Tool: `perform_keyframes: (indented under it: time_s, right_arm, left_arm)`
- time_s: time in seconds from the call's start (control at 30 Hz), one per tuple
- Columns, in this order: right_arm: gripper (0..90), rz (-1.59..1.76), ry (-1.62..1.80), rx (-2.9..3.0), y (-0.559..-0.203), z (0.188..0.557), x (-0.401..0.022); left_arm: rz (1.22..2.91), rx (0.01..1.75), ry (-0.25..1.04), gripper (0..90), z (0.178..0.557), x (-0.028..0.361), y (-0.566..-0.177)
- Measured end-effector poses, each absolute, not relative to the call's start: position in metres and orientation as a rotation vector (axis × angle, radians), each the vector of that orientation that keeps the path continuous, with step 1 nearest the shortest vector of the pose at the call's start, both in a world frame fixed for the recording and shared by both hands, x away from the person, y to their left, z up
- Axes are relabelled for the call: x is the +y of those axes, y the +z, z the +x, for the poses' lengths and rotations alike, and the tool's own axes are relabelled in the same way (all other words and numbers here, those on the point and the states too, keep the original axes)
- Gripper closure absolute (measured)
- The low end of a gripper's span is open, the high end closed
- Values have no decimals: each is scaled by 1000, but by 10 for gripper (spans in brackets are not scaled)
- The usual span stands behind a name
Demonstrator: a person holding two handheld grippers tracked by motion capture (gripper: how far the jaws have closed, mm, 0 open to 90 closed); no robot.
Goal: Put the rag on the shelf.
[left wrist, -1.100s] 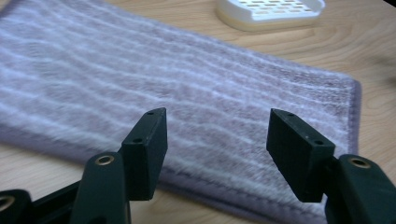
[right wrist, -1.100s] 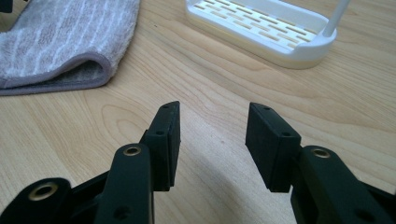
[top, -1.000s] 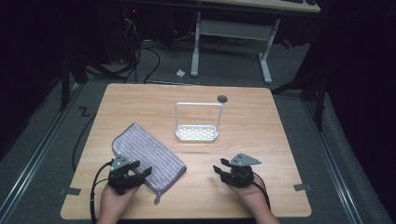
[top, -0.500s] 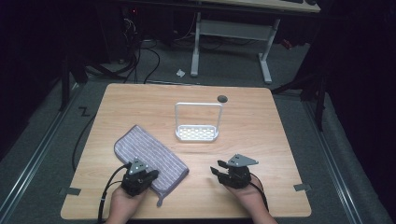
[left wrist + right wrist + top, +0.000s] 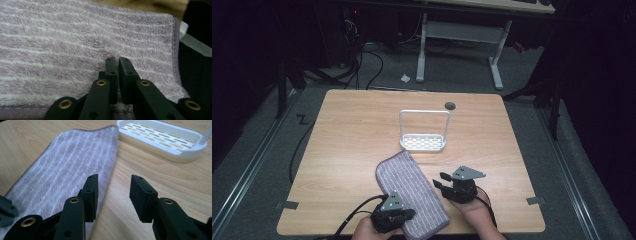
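The left gripper [image 5: 118,62] hid the towel's [image 5: 412,192] near hem, jaws pinched on the pile; the right gripper [image 5: 113,186] gaped empty above the wooden table [image 5: 347,145].

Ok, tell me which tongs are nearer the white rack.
Right. The right tongs sit just short of the rack, open beside the cloth; the left tongs are farther back, shut on the cloth's near end.

One towel [image 5: 412,192], one white rack [image 5: 424,131]
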State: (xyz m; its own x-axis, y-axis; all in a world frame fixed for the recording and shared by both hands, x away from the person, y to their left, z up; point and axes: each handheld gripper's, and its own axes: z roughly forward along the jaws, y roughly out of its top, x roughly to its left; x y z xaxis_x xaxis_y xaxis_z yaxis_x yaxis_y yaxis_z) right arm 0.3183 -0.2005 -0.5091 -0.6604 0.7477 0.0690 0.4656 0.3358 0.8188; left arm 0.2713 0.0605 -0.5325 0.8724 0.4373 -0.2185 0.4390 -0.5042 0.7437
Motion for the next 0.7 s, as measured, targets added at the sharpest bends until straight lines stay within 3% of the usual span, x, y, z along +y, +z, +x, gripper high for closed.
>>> perform_keyframes:
  time_s: [0.1, 0.17, 0.23, 0.3, 0.33, 0.4, 0.47, 0.57, 0.6, 0.7]
  right_arm:
    - [604, 1072, 1244, 2288, -509, 318, -198]
    - [631, 1061, 1269, 2299, -508, 320, -189]
    - [646, 1050, 1265, 2304, -508, 325, -182]
    - [661, 1043, 1250, 2317, -507, 330, -177]
    - [749, 997, 1202, 2351, -508, 340, -165]
    - [775, 991, 1186, 2371, -509, 345, -161]
    - [871, 1004, 1109, 2449, -517, 361, -148]
    - [887, 1000, 1046, 2485, -523, 363, -145]
    - [891, 995, 1045, 2491, -526, 360, -146]
    - [889, 979, 1047, 2504, -525, 337, -157]
  left_arm:
    - [2150, 633, -45, 784, 272, 63, -530]
    - [2121, 658, -7, 679, 276, 76, -525]
    - [2090, 706, 32, 642, 281, 89, -522]
    - [2073, 745, 61, 641, 287, 98, -522]
    - [2047, 800, 68, 669, 296, 107, -525]
    - [2037, 840, 68, 678, 302, 111, -527]
    - [2050, 850, 79, 710, 308, 111, -529]
    - [2070, 864, 88, 737, 313, 112, -532]
    - [2005, 923, 40, 742, 310, 109, -533]
    - [1976, 953, 21, 743, 309, 107, -534]
